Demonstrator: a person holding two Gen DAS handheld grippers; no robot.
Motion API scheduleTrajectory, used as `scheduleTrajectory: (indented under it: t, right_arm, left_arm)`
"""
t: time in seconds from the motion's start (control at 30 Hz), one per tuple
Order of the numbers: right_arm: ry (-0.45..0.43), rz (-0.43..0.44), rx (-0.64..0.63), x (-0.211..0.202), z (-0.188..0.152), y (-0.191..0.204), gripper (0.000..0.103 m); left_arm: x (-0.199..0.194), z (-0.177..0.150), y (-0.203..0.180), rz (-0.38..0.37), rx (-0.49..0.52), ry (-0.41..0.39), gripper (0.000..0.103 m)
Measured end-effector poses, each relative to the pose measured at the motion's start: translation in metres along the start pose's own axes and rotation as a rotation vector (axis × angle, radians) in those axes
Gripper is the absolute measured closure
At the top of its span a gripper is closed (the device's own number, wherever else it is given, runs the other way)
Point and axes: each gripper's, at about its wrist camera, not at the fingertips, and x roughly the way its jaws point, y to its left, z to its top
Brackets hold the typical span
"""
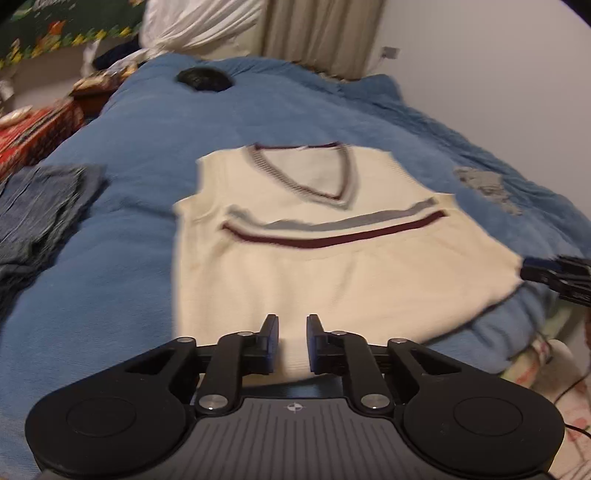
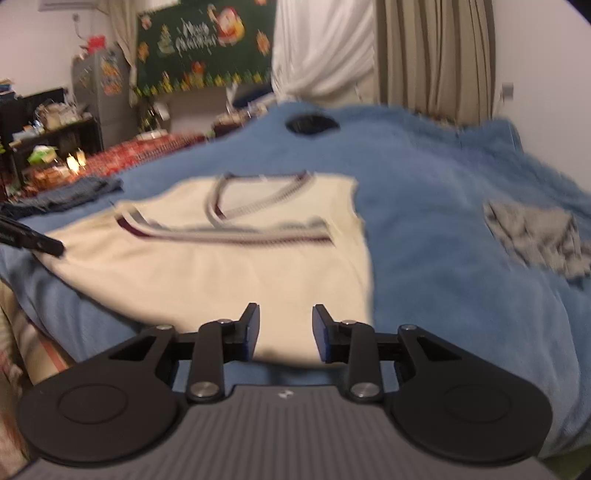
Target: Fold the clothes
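A cream knitted vest (image 1: 295,266) with a V-neck and maroon and grey stripes lies flat on a blue blanket (image 1: 129,258), neck away from me. My left gripper (image 1: 291,321) hovers over the vest's near hem, jaws a narrow gap apart with cream cloth showing between them. My right gripper (image 2: 285,310) sits over the hem at the vest's (image 2: 207,266) near right corner, jaws wider apart, not pinching the cloth. Each gripper shows in the other's view: the right gripper (image 1: 528,271) by the vest's right edge, the left gripper (image 2: 51,245) by its left edge.
Folded blue denim clothes (image 1: 40,210) lie on the blanket's left side. A grey patch (image 1: 487,188) marks the blanket on the right. A black round object (image 1: 203,78) sits at the far end. Curtains (image 1: 317,33) hang behind, and a red patterned table (image 1: 29,136) stands left.
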Motion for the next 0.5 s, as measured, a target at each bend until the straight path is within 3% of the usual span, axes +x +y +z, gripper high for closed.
scheduleTrajectory:
  t: [0.13,0.2,0.3,0.5]
  right_arm:
    - [0.01,0.083,-0.052,0.025,0.001,0.046,0.073]
    - [0.042,0.075,-0.054,0.038,-0.006,0.062,0.088]
    - [0.084,0.06,-0.046,0.042,-0.02,0.066,0.096]
    - [0.113,0.065,0.01,0.023,-0.038,0.059,0.097]
  left_arm:
    - [0.024,0.003,-0.052,-0.031,0.094,-0.072,0.083]
    - [0.042,-0.001,-0.069,-0.006,0.118,-0.047,0.083]
    - [0.057,-0.016,-0.075,0.048,0.116,-0.023,0.082]
    - [0.042,-0.033,-0.071,0.09,0.097,-0.047,0.082]
